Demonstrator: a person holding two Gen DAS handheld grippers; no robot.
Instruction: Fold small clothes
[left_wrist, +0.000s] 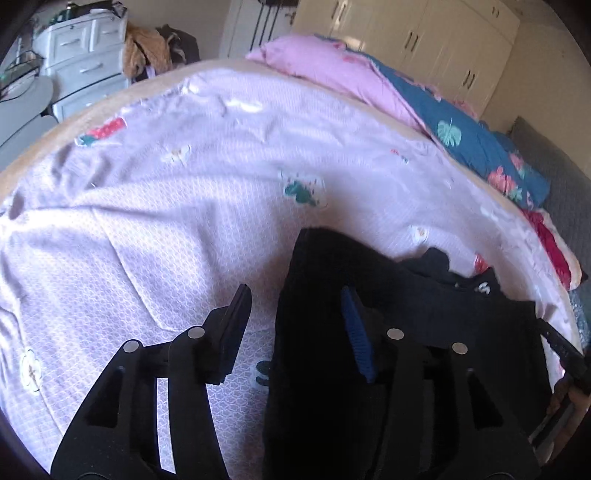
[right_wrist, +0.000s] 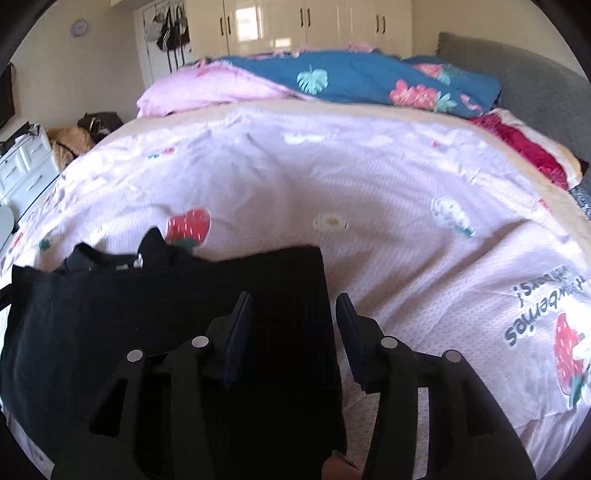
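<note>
A small black garment (left_wrist: 424, 332) lies flat on the pale purple bed sheet (left_wrist: 166, 229), with a white label near its collar. My left gripper (left_wrist: 295, 306) is open, its left finger over the sheet and its right finger over the garment's left edge. In the right wrist view the same black garment (right_wrist: 129, 314) lies at the lower left on the sheet (right_wrist: 406, 240). My right gripper (right_wrist: 295, 314) is open, with its fingers either side of the garment's right edge. Neither gripper holds the cloth.
A pink and blue floral quilt (right_wrist: 351, 81) is heaped at the far side of the bed, with a red blanket (right_wrist: 528, 147) beside it. A grey headboard (right_wrist: 535, 85) stands at the right. White drawers (left_wrist: 81, 55) and a pile of clothes (left_wrist: 147, 48) stand beyond the bed. Cream wardrobes (right_wrist: 314, 22) line the wall.
</note>
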